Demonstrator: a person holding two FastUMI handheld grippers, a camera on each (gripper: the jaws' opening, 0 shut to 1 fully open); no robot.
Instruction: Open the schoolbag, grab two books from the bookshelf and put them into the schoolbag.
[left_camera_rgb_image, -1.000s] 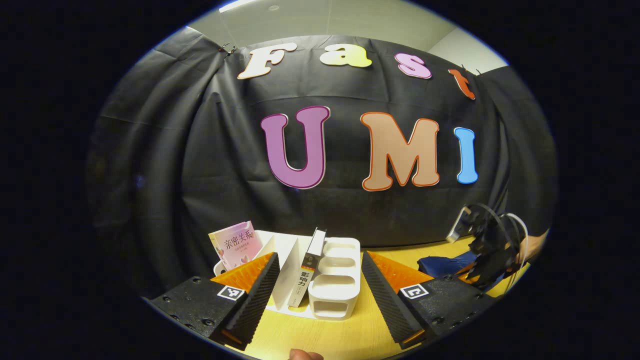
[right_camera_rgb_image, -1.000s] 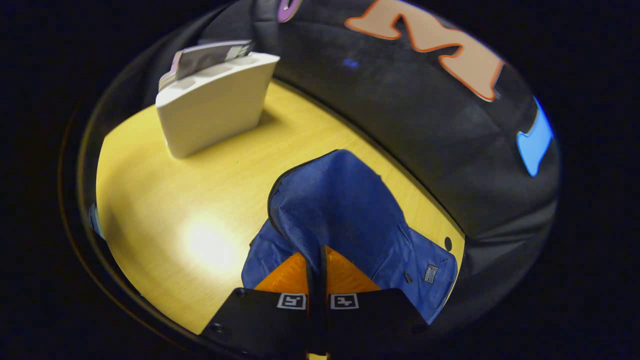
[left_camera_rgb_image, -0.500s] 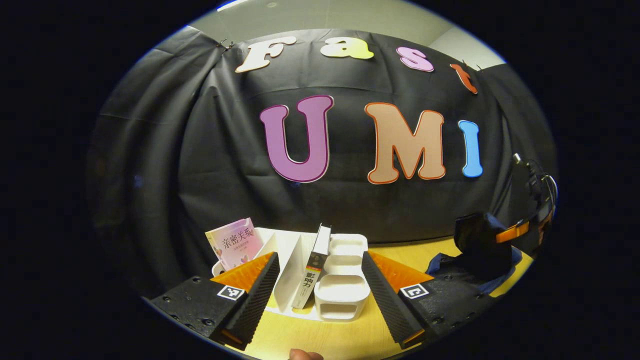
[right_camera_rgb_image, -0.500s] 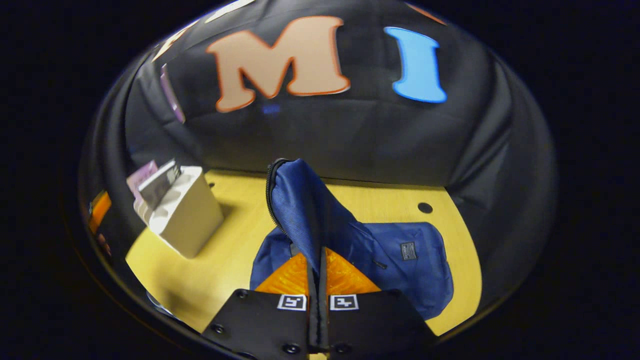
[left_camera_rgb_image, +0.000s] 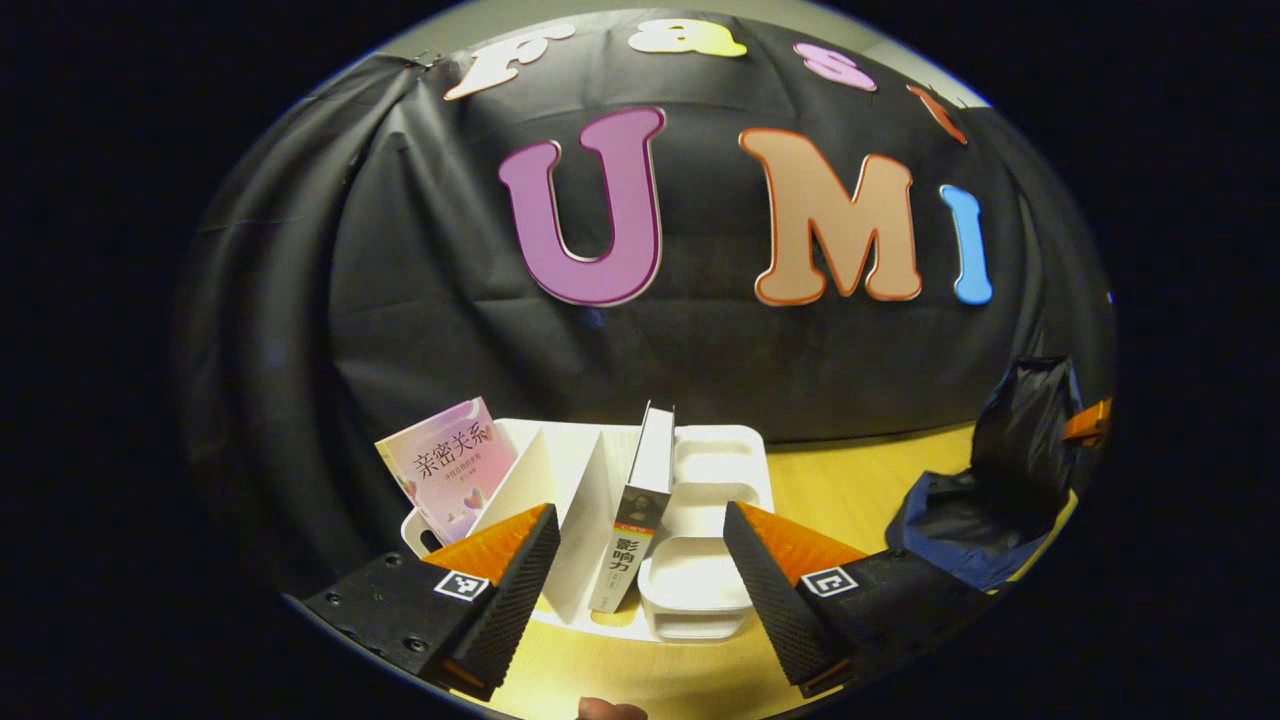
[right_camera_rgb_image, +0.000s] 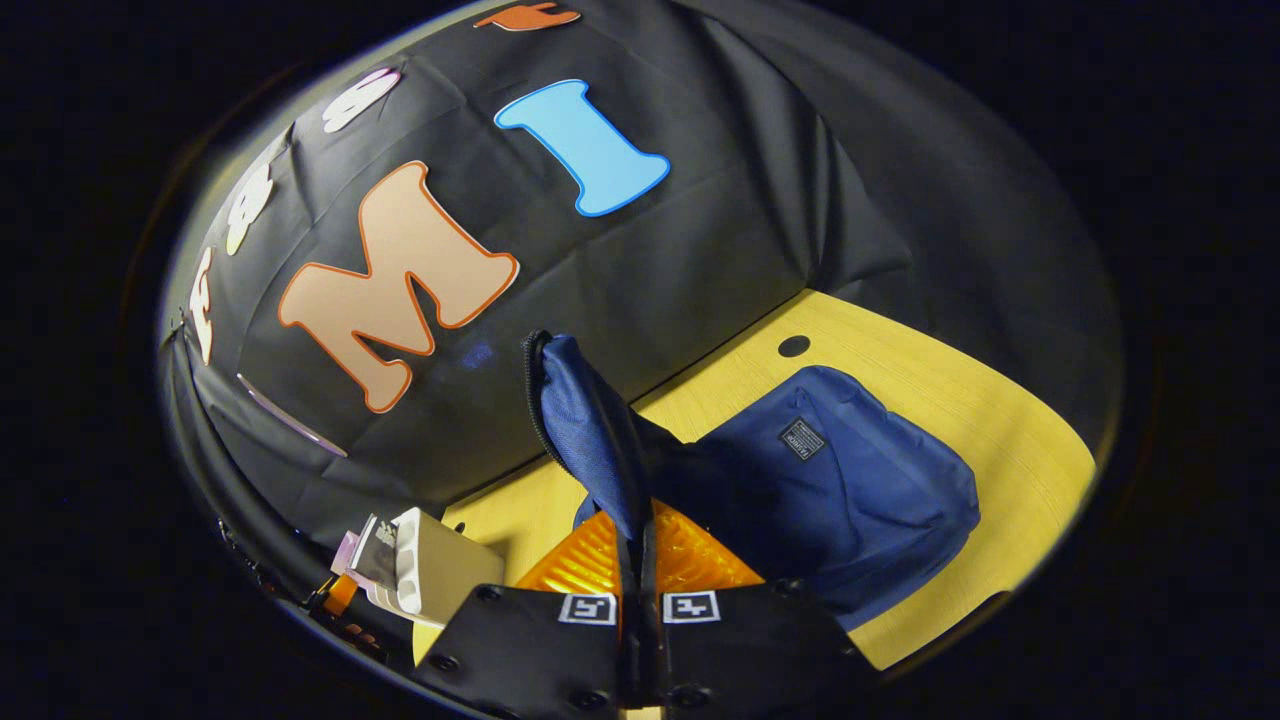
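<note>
The white bookshelf (left_camera_rgb_image: 715, 460) stands on the table just beyond my left gripper (left_camera_rgb_image: 640, 512), which is open and holds nothing. A pink book (left_camera_rgb_image: 450, 475) leans in the shelf's left slot. A second book (left_camera_rgb_image: 628, 555) stands upright between the dividers, in line with the gap between my fingers. The blue schoolbag (right_camera_rgb_image: 850, 490) lies on the table. My right gripper (right_camera_rgb_image: 637, 530) is shut on its zip-edged flap (right_camera_rgb_image: 580, 410) and holds it up, clear of the bag's body. In the left gripper view the bag (left_camera_rgb_image: 950, 520) sits at the right with its flap (left_camera_rgb_image: 1020, 430) raised.
The yellow wooden table (right_camera_rgb_image: 1000, 400) has a small round hole (right_camera_rgb_image: 793, 346) behind the bag. The black cloth wall stands close behind shelf and bag. In the right gripper view the bookshelf (right_camera_rgb_image: 440, 570) stands at the lower left, left of the bag.
My right gripper has lifted the bag's flap higher and turned, still shut on it. My left gripper has moved closer to the bookshelf, staying open.
</note>
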